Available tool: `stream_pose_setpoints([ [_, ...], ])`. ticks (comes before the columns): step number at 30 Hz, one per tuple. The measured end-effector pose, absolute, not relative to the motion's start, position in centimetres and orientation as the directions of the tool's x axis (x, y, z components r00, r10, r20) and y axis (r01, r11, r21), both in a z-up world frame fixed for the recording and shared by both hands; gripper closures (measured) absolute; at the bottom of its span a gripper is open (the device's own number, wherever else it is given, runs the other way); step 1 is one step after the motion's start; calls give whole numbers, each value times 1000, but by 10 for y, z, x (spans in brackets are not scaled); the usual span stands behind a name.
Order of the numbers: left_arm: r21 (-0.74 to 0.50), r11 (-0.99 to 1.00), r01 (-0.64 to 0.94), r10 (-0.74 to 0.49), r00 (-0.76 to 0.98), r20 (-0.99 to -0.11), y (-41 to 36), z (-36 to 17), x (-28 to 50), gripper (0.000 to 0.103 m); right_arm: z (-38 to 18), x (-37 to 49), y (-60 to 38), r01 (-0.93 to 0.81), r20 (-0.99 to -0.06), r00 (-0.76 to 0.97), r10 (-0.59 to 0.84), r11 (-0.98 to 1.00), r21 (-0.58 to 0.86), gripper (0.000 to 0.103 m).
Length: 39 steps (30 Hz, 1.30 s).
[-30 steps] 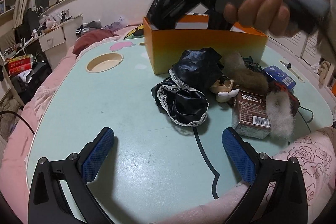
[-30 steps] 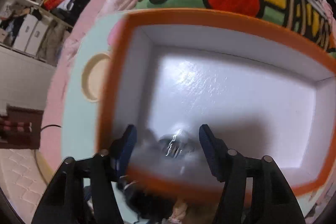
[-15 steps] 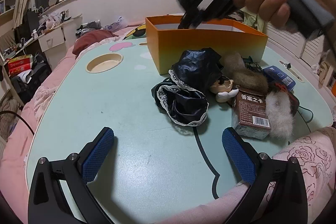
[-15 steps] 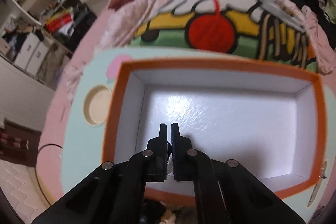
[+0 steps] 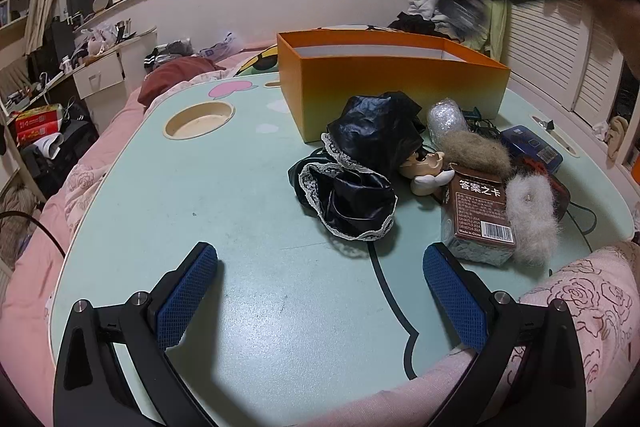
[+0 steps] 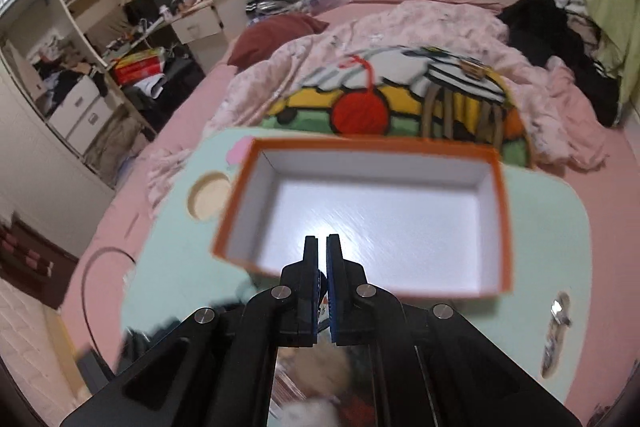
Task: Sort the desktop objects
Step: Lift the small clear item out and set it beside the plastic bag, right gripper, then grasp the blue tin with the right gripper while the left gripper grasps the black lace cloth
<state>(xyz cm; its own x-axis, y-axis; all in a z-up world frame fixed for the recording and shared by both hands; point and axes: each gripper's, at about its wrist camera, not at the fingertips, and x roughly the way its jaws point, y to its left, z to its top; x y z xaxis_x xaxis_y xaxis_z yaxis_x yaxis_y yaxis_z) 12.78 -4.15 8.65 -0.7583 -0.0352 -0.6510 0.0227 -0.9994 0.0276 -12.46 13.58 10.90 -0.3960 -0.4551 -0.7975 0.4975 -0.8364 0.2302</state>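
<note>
Mint lap table (image 5: 248, 195) sits on a pink bed (image 6: 192, 95) in a cluttered bedroom. Right gripper (image 6: 322, 247), jaws pressed together and holding nothing, has lifted out of the orange box (image 5: 400, 87) at the far edge. Left gripper (image 5: 320, 291) stays spread wide, near edge. Black lace cloth (image 5: 352, 179), brown card box (image 5: 478, 211) and fur puffs (image 5: 530, 219) crowd the right side.

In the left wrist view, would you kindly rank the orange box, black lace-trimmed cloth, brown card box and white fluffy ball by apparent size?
1. orange box
2. black lace-trimmed cloth
3. brown card box
4. white fluffy ball, though its nearness makes the last two uncertain.
</note>
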Motion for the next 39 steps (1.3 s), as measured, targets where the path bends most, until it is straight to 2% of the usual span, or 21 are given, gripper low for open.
stream_pose_setpoints([
  [4, 28, -999, 22, -35, -758, -651, -41, 86, 129, 1, 90, -120, 163, 466, -793, -449, -412, -865, 186, 96],
  [6, 28, -999, 22, -35, -759, -651, -41, 86, 129, 0, 84, -119, 176, 463, -761, -483, -434, -864, 199, 84],
  [7, 28, -999, 22, -35, -759, -651, -41, 86, 129, 0, 82, -118, 182, 461, -744, -495, -450, -861, 214, 67],
  [8, 28, -999, 22, -35, -759, -651, -41, 86, 129, 0, 80, -116, 188, 459, -725, -508, -465, -858, 230, 63],
  [11, 28, -999, 22, -35, -759, -651, -41, 86, 130, 0, 74, -104, 205, 454, -702, -524, -483, -856, 250, 63],
  [15, 28, -999, 22, -35, -759, -651, -40, 87, 130, 0, 63, -58, 228, 426, -681, -594, -429, -885, 185, 63],
  [19, 28, -999, 22, -36, -759, -651, -41, 86, 130, 0, 44, -1, 230, 429, -667, -642, -378, -898, 96, 45],
  [20, 28, -999, 22, -35, -759, -651, -41, 86, 130, 0, 37, 13, 228, 436, -664, -649, -371, -897, 75, 37],
  [23, 28, -999, 22, -35, -759, -651, -41, 86, 130, 0, 10, 34, 222, 433, -679, -653, -335, -901, 28, 35],
  [25, 28, -999, 22, -35, -759, -651, -41, 86, 130, 0, -8, 32, 220, 435, -695, -624, -358, -897, 71, 35],
  [26, 30, -999, 22, -36, -758, -651, -41, 86, 130, 0, -11, 32, 221, 420, -668, -655, -354, -905, 67, 27],
  [27, 30, -999, 22, -36, -760, -648, -41, 87, 130, 0, -16, 31, 220, 385, -651, -689, -318, -922, 43, 15],
  [28, 29, -999, 22, -35, -760, -649, -42, 87, 130, 1, -19, 30, 221, 365, -638, -707, -307, -930, 43, 12],
  [39, 30, -999, 23, -37, -761, -648, -43, 87, 131, 0, -20, 28, 225, 344, -632, -715, -298, -937, 53, 4],
])
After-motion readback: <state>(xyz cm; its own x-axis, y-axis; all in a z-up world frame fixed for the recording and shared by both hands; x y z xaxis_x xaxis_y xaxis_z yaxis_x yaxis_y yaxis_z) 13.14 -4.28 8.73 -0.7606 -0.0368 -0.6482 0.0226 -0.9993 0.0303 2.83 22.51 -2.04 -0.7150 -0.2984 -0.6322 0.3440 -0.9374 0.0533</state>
